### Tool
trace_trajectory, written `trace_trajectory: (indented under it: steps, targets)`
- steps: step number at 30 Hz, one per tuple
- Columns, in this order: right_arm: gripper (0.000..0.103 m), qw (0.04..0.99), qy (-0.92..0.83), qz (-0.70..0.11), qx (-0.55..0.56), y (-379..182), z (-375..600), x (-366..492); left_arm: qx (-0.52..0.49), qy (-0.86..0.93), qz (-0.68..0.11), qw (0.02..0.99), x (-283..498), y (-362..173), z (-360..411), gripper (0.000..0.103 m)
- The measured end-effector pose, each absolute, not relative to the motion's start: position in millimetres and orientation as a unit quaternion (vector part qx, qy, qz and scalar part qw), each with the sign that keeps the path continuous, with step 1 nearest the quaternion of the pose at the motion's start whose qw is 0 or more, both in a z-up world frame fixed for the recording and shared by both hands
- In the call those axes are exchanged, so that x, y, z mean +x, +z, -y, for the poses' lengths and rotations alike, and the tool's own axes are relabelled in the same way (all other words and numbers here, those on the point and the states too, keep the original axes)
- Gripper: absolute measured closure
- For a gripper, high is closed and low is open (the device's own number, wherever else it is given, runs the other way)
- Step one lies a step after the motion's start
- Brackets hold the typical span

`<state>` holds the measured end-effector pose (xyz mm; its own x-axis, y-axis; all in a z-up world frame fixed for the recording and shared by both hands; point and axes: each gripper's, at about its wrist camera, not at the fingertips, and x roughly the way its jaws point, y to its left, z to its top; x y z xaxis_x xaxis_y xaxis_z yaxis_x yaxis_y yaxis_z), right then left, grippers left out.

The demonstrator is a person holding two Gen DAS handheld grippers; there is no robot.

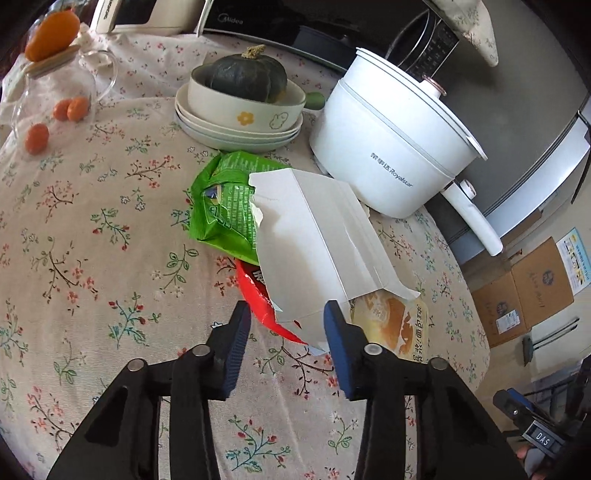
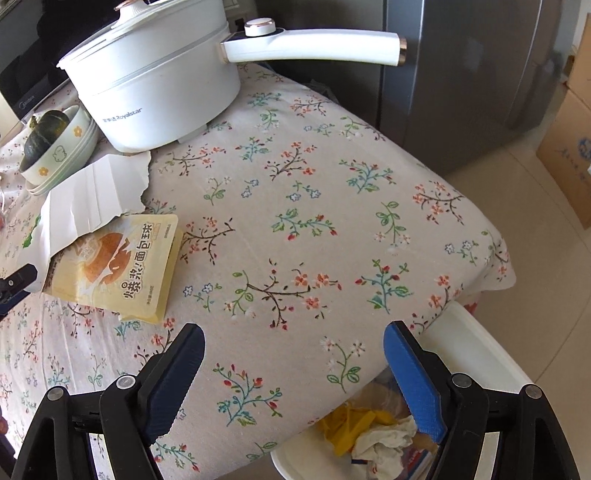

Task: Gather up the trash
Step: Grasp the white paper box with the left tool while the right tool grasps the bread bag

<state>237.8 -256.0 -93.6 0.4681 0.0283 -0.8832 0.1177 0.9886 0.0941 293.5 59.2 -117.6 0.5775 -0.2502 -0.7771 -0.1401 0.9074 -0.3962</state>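
The left gripper [image 1: 287, 325] has its fingers spread around the edge of the white carton [image 1: 314, 236] on the tabletop [image 1: 92, 229]. The right gripper [image 2: 293, 354] hangs with fingers wide apart above the tabletop edge, over the trash bin [image 2: 476, 354].

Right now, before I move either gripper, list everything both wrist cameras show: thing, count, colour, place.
torn paper carton: 1, white, table centre, lying over the wrappers
snack bag: 1, green, under the carton's far end
red wrapper: 1, under the carton's near left edge
bread-ball packet: 1, yellow, partly under the carton
electric pot: 1, white, lidded, behind the carton
kabocha squash: 1, dark green, in a cream bowl on stacked plates
small oranges: several, far left by a glass jar
microwave: 1, black, back edge
floral tablecloth: 1, covers the table
trash bin: 1, white, below the table edge, holding crumpled trash
cardboard boxes: brown, on the floor
left gripper: open, at the carton's near end
right gripper: open, empty
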Motion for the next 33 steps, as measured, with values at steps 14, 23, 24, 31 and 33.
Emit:
trace_trajectory:
  steps: [14, 23, 24, 31, 33]
  targets:
    - [0.020, 0.854, -0.030, -0.516, 0.048, -94.3, 252.8, 229.3, -0.203, -0.060, -0.413, 0.886, 266.8, -77.0, -58.8, 0.103]
    - [0.020, 0.851, 0.004, -0.522, 0.055, -97.6, 223.8, 217.1, -0.207, -0.088, -0.372, 0.901, 219.9, -30.2, -86.3, 0.103]
    - [0.020, 0.850, 0.012, -0.524, 0.059, -99.1, 217.8, 215.5, -0.209, -0.088, -0.368, 0.902, 214.4, -25.9, -90.6, 0.103]
    - [0.020, 0.841, 0.053, -0.535, 0.060, -113.5, 177.6, 213.3, -0.224, -0.094, -0.345, 0.907, 173.8, -2.3, -125.3, 0.103]
    - [0.020, 0.839, 0.056, -0.537, 0.063, -118.5, 169.4, 216.7, -0.224, -0.092, -0.344, 0.907, 163.8, -0.5, -135.3, 0.103]
